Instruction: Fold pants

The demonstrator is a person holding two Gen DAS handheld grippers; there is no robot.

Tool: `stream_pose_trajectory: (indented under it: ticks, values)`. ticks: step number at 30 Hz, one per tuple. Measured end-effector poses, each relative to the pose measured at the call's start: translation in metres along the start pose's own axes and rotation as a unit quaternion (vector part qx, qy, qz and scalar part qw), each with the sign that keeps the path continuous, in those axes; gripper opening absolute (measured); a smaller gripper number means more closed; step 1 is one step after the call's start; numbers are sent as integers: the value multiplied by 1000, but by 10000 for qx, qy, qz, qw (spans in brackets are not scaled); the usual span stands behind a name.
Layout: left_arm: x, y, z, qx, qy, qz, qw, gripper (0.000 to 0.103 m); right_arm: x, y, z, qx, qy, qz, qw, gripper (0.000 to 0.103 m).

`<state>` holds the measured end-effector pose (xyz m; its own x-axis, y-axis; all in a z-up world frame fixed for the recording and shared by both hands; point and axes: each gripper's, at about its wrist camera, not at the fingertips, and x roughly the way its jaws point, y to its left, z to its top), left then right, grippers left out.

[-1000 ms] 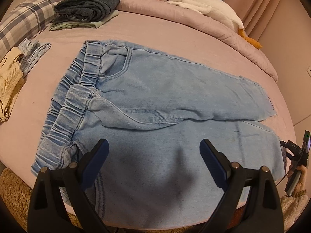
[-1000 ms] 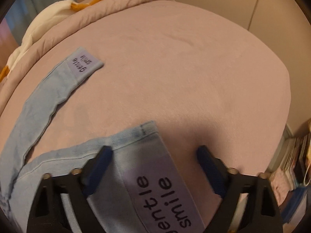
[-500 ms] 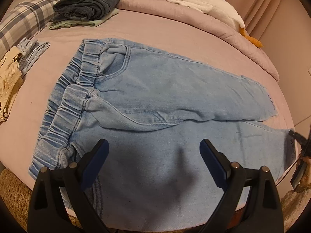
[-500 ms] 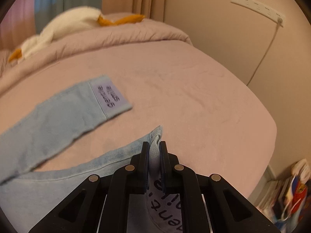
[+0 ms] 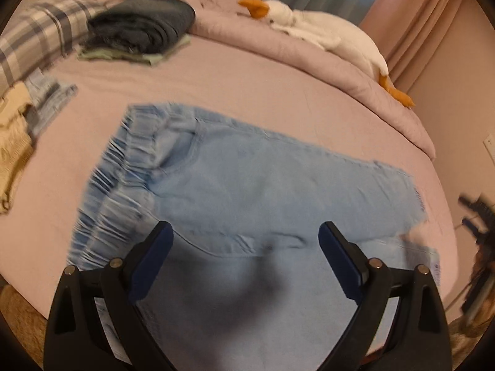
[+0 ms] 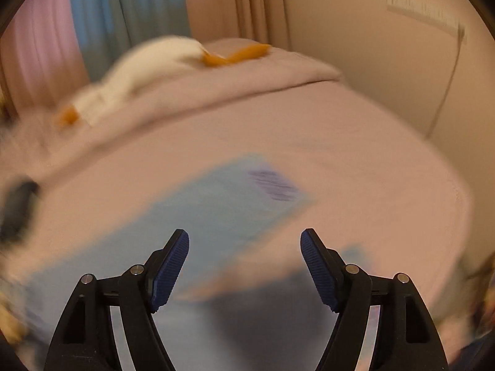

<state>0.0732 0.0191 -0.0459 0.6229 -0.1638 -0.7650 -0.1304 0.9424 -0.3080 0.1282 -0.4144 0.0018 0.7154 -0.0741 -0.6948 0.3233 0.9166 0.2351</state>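
Light blue jeans (image 5: pixel 263 179) lie flat on the pink bed (image 5: pixel 247 77), elastic waistband to the left, both legs running right. My left gripper (image 5: pixel 246 235) hovers open over the near leg, nothing between its pads. In the right wrist view, my right gripper (image 6: pixel 246 238) is opening its jaws wide above the leg ends, with no cloth between them. One jeans leg (image 6: pixel 216 210) with a printed hem label (image 6: pixel 273 185) lies beyond its fingertips. The right gripper (image 5: pixel 476 216) also shows as a dark blur at the bed's right edge.
A dark folded clothes pile (image 5: pixel 142 27) sits at the back left beside a plaid pillow (image 5: pixel 37 37). A white plush goose (image 5: pixel 315 27) lies on the rolled quilt behind. Beige clothing (image 5: pixel 12 142) lies at the left edge. A wall (image 6: pixel 386 77) stands to the right.
The right gripper shut on the near leg's hem and lifted it, then let go and opened again, higher above the bed. The left gripper rose a little, still open.
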Motion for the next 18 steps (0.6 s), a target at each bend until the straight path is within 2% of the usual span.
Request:
stream_pose_trajectory:
  ticks: [1, 3, 5, 7, 8, 10, 11, 13, 14, 16, 17, 18]
  values:
    - [0, 3, -2, 10, -44, 116, 9999, 95, 3, 23, 4, 34, 31, 383, 9993, 75]
    - [4, 10, -5, 8, 1, 251, 9997, 95, 15, 53, 10, -64, 120, 758, 9970, 75]
    - [13, 20, -5, -82, 131, 265, 9995, 95, 44, 86, 19, -59, 315, 792, 9963, 75]
    - [17, 27, -4, -185, 193, 283, 9992, 95, 71, 111, 23, -68, 317, 514, 9982, 75]
    - [16, 29, -3, -211, 181, 256, 9993, 95, 97, 131, 27, -285, 419, 214, 9985, 74]
    - [15, 31, -1, -236, 143, 214, 9994, 95, 117, 139, 27, -460, 649, -1, 9968, 74]
    - [15, 31, 0, -227, 143, 200, 9994, 95, 136, 139, 28, -392, 891, -144, 9951, 74]
    - [17, 29, 0, -177, 161, 233, 9994, 95, 158, 131, 30, -271, 1013, -576, 9928, 74]
    - [18, 28, 0, -161, 163, 245, 9994, 95, 178, 130, 28, -401, 1006, -1076, 9883, 74]
    - [19, 28, 1, -151, 175, 256, 9994, 95, 194, 130, 21, -755, 1032, -1573, 9792, 74]
    - [19, 28, 1, -160, 175, 248, 9994, 95, 203, 126, 14, -866, 1092, -1638, 9766, 74]
    - [20, 29, 2, -174, 171, 240, 9994, 95, 201, 119, 10, -744, 967, -1488, 9813, 74]
